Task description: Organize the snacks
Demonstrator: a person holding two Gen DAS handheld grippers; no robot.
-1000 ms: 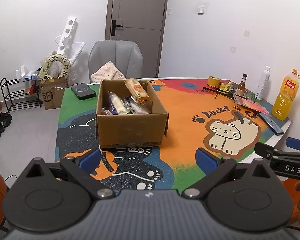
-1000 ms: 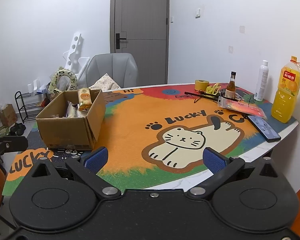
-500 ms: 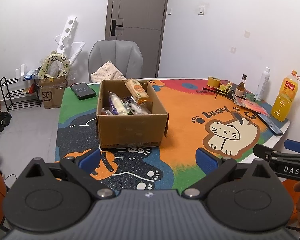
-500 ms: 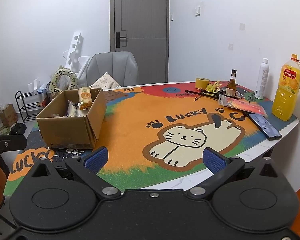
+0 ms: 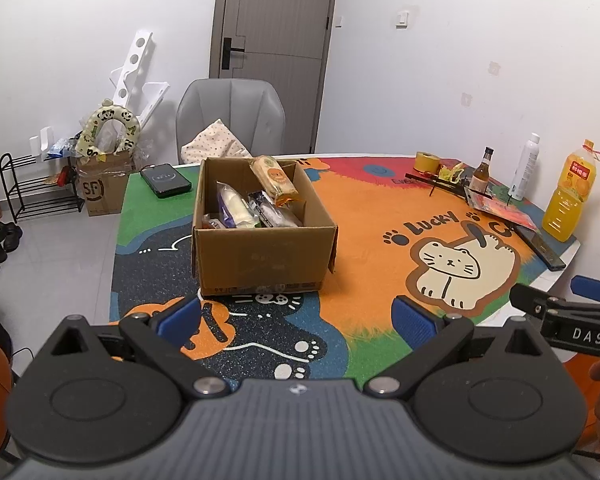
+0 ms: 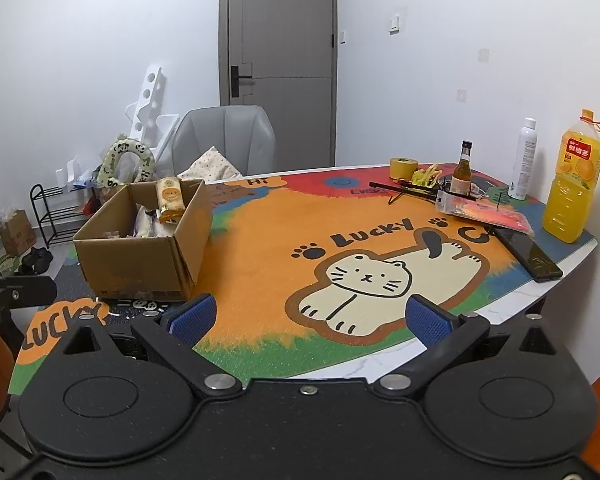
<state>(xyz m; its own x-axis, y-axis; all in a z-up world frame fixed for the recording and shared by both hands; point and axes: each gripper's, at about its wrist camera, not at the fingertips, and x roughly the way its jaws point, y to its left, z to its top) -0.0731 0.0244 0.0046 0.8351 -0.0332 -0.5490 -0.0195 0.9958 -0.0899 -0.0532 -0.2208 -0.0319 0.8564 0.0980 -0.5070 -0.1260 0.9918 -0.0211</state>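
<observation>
An open cardboard box (image 5: pixel 260 256) (image 6: pixel 136 260) stands on the colourful cat mat. Several wrapped snacks lie in it, among them a tan packet (image 5: pixel 274 178) (image 6: pixel 170 198) leaning on the far wall and a white roll (image 5: pixel 238 208). My left gripper (image 5: pixel 298 316) hovers open over the near edge of the mat, well short of the box, with nothing between its blue pads. My right gripper (image 6: pixel 310 318) is open and empty too, to the right of the box above the cat drawing. The right gripper's side shows at the right edge of the left wrist view.
A black device (image 5: pixel 166 180) lies at the mat's far left corner. Along the right edge stand an orange juice bottle (image 6: pixel 572 180), a white bottle (image 6: pixel 522 160), a small brown bottle (image 6: pixel 462 170), a tape roll (image 6: pixel 404 168), a red packet (image 6: pixel 486 212) and a phone (image 6: pixel 530 254). A grey chair (image 5: pixel 230 116) stands behind the table.
Both grippers have pulled back slightly from the table, so the scene has shifted a little. The box and snacks have not moved.
</observation>
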